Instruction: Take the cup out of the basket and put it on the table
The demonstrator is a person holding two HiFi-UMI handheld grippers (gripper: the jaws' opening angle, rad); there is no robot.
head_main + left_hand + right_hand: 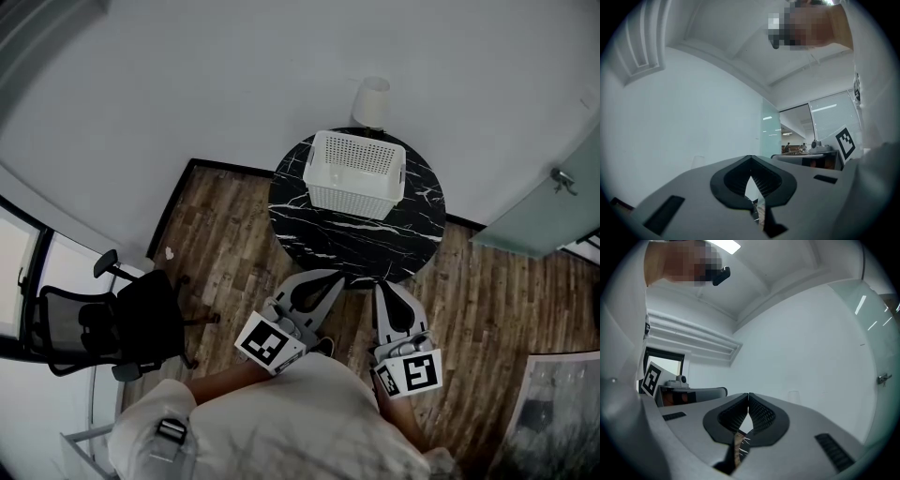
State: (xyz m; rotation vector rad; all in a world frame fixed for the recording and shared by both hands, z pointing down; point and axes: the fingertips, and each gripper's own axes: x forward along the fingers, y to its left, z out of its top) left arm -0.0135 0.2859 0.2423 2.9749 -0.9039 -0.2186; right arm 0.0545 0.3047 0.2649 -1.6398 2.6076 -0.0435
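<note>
Head view: cup (372, 101) just behind basket (356, 173), touching or apart cannot be told; glass door (553, 202) cut by right edge; hands hidden under marker cubes (272, 342) | Left gripper view: surface (361, 239) and basket hidden behind left claw (750, 159); distant figures (788, 146) too small to tell | Right gripper view: cup faint, base hidden behind right claw (748, 395)

A black mesh-backed office chair (103, 323) is being shown standing on the brown wood-plank floor (216, 225), near the plain white wall (234, 75). A small white scrap (170, 252) is being seen lying beside the dark baseboard. A frosted pale-green glass door (553, 211) with a metal handle (562, 180) is being shown at the right.
</note>
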